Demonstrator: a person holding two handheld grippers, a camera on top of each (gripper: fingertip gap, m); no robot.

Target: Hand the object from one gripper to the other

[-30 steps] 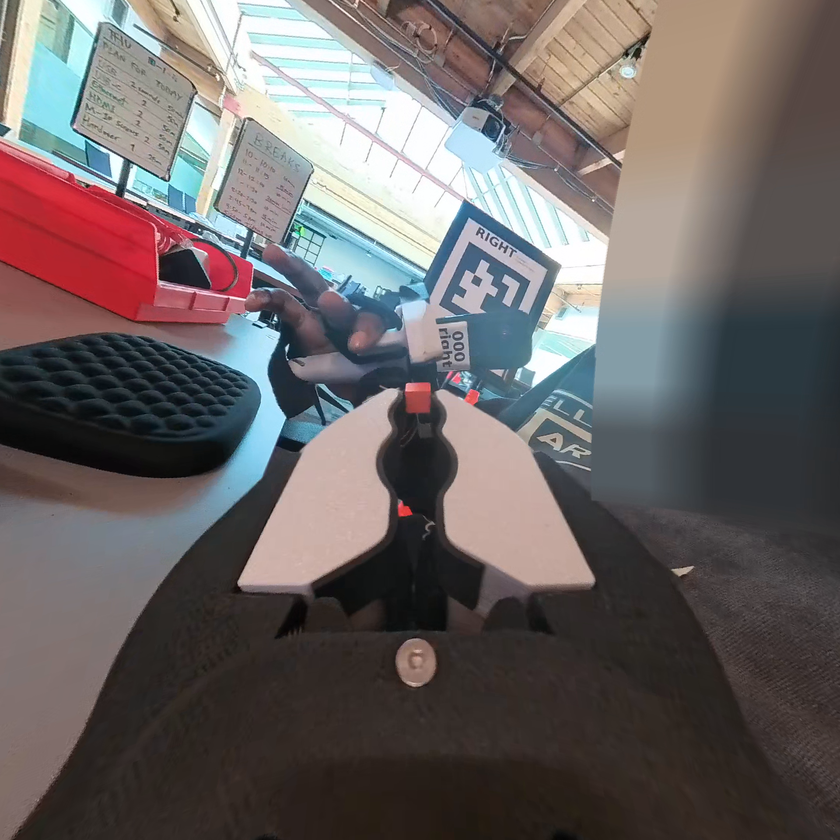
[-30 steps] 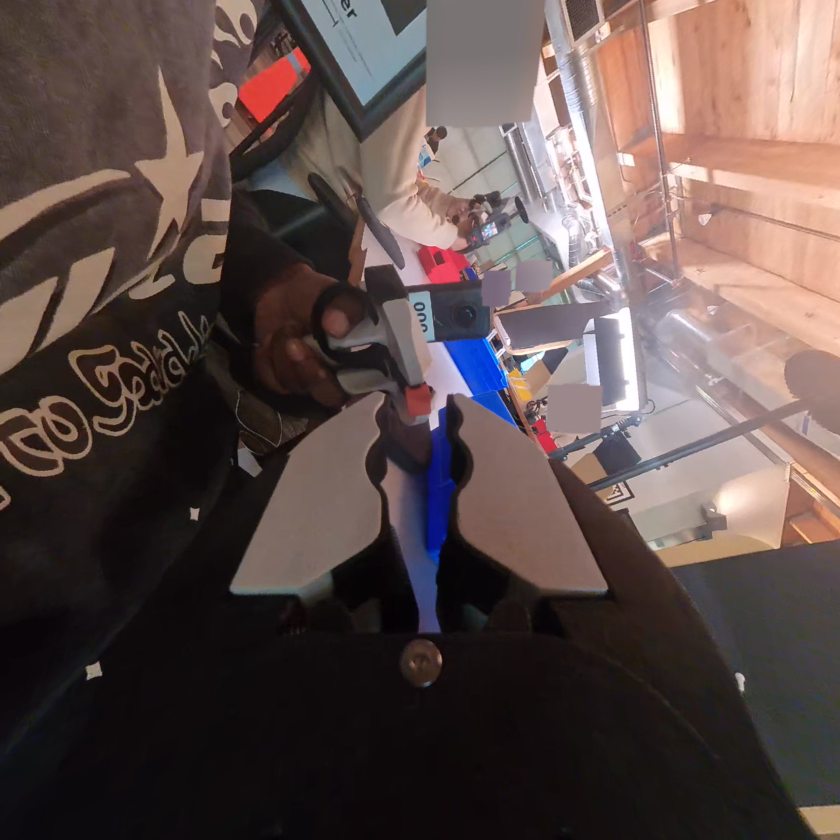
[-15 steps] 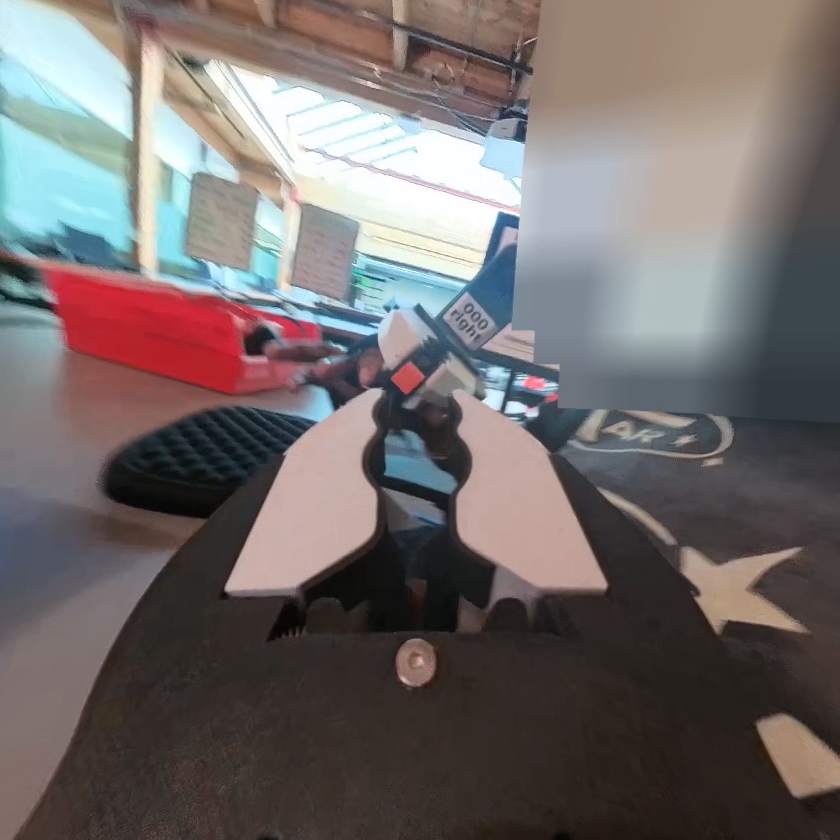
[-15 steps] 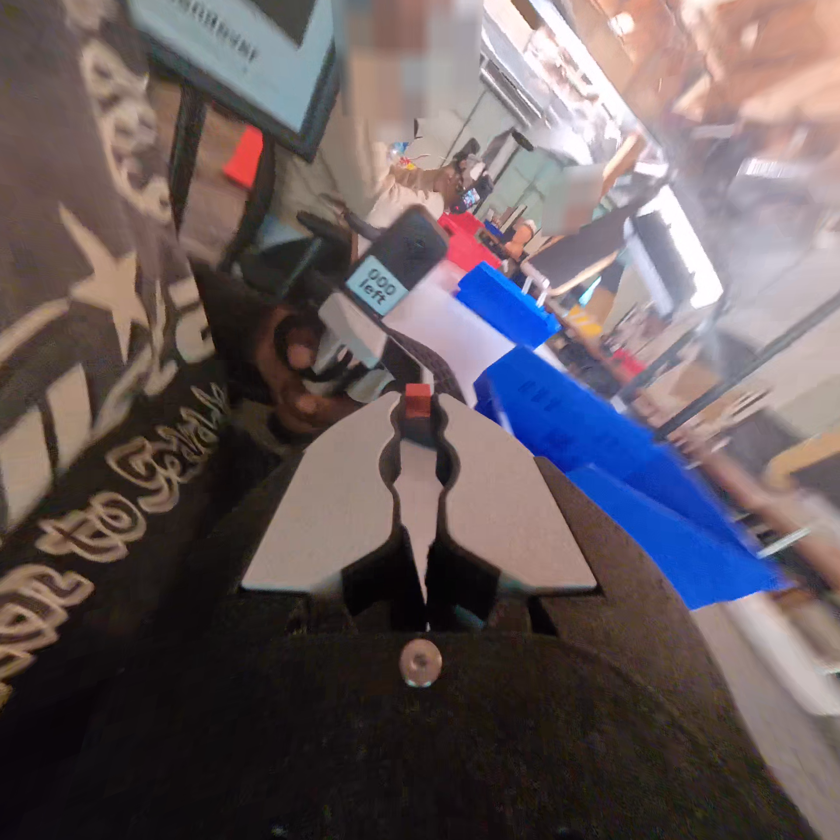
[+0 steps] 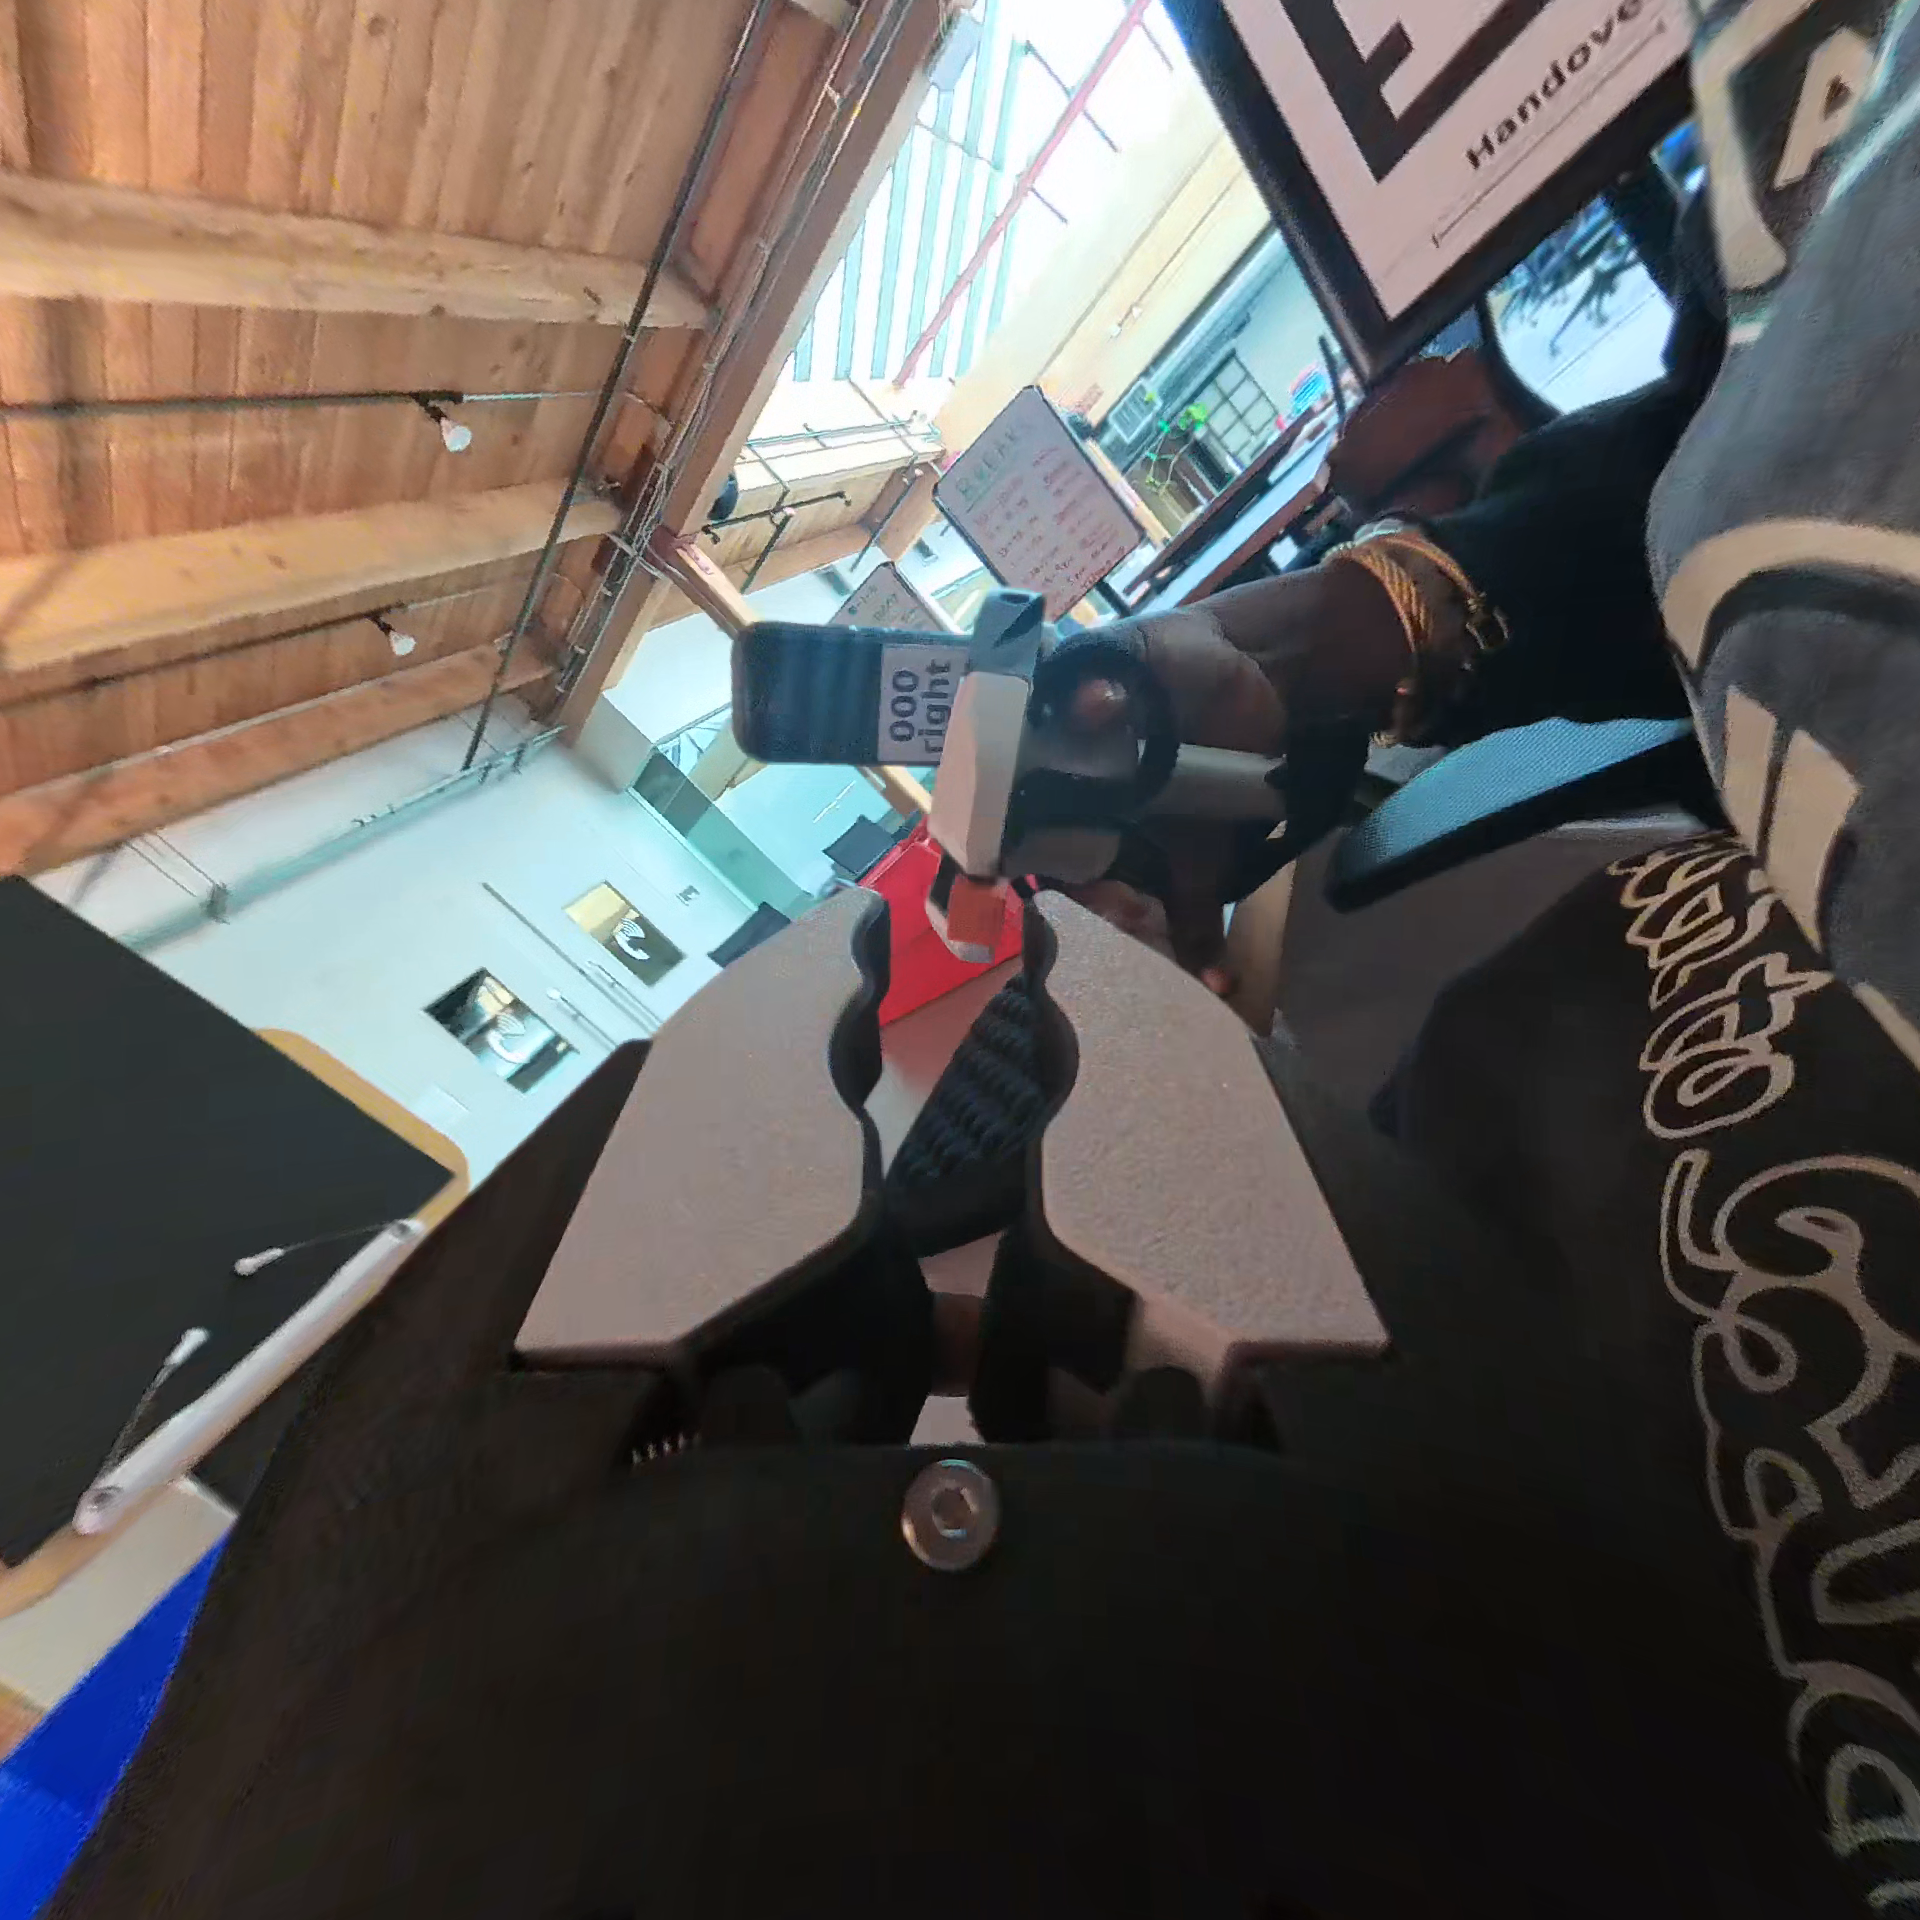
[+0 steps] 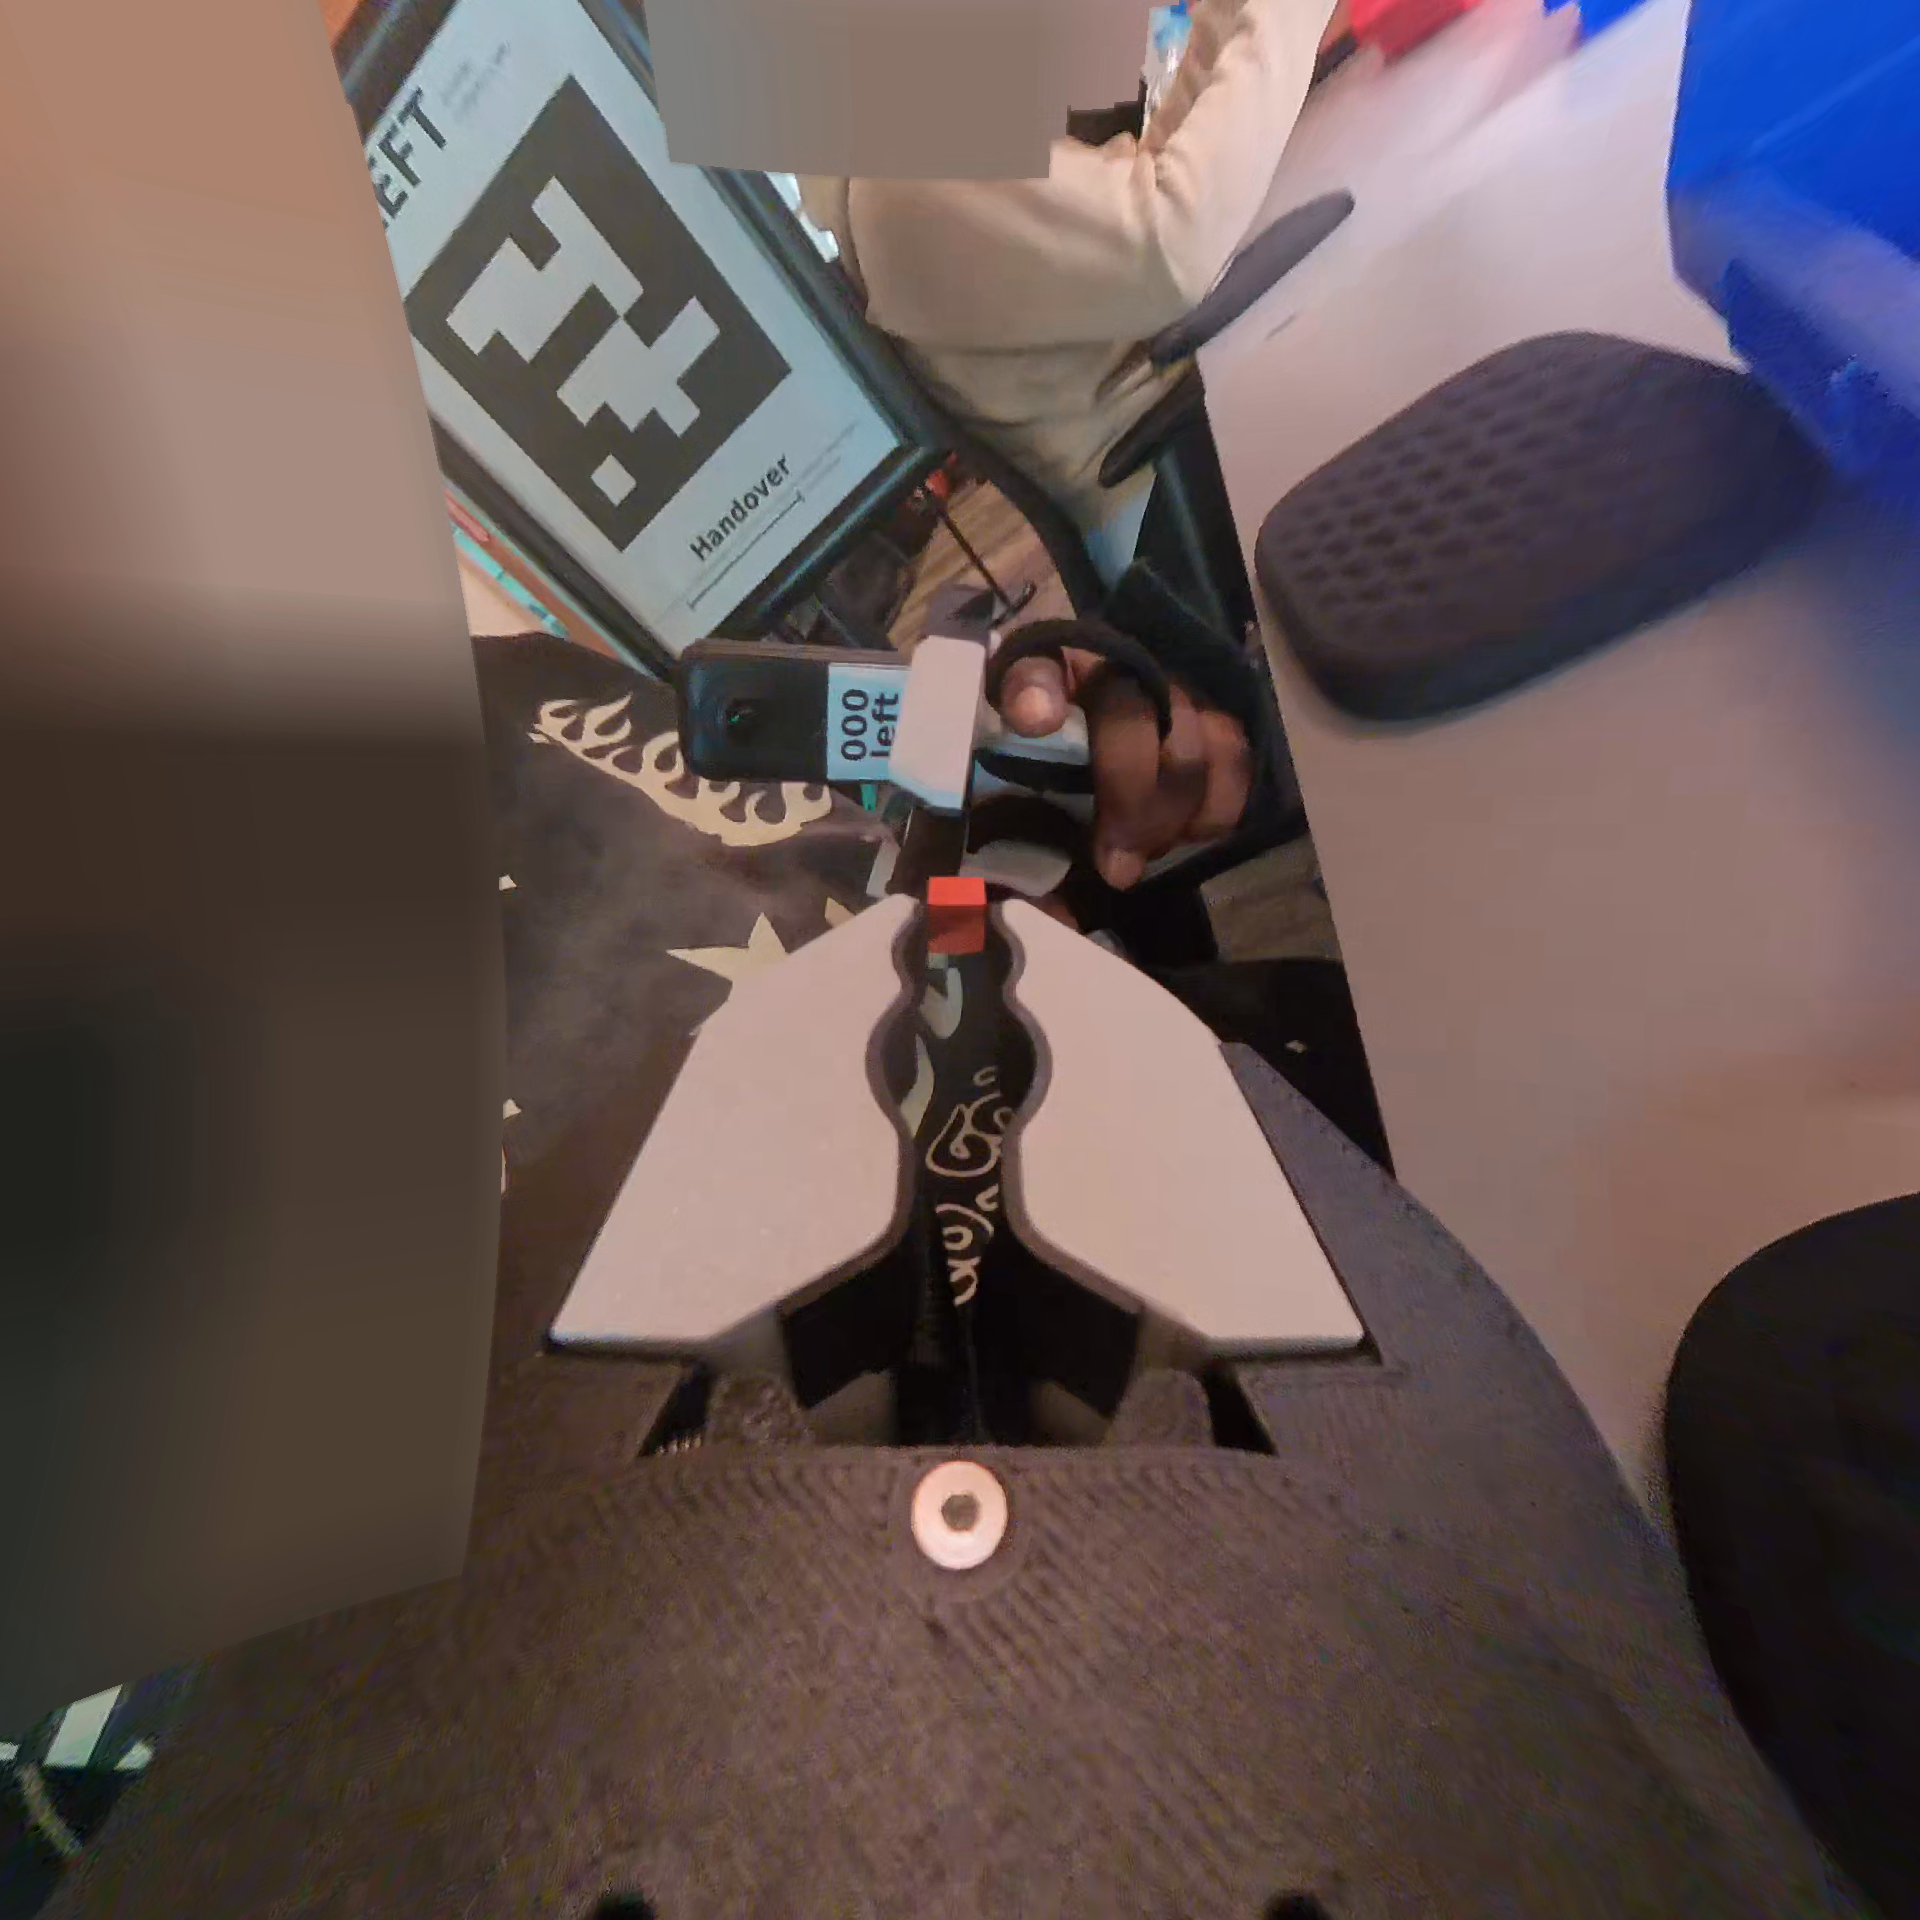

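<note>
Mid-handover, by the look of it, with both tools nose to nose above the lap and clear of the table (image 6: 1558,935). Red block (image 6: 956,914) pinched at the very tips of the right gripper (image 6: 956,930), clenched on it, with barely more than the block's own width left between the grey fingers (image 6: 790,1143). Seen from the other side, same block (image 5: 971,920) poking out of those white tips and sitting in the mouth of the left gripper (image 5: 964,925), released and spread wider than the block, daylight on both sides, apparently not touching it. Hard to say from these views alone whether that open claw is arriving to take or backing off after giving. If taking, next move calls for squaring up on the block's two free faces and closing firmly before the right lets go, since only a little of the block stands proud of the tips; if giving is done, a straight pull back without brushing it. Black dimpled pad (image 6: 1507,520) on the table beyond, well apart from all of this
</note>
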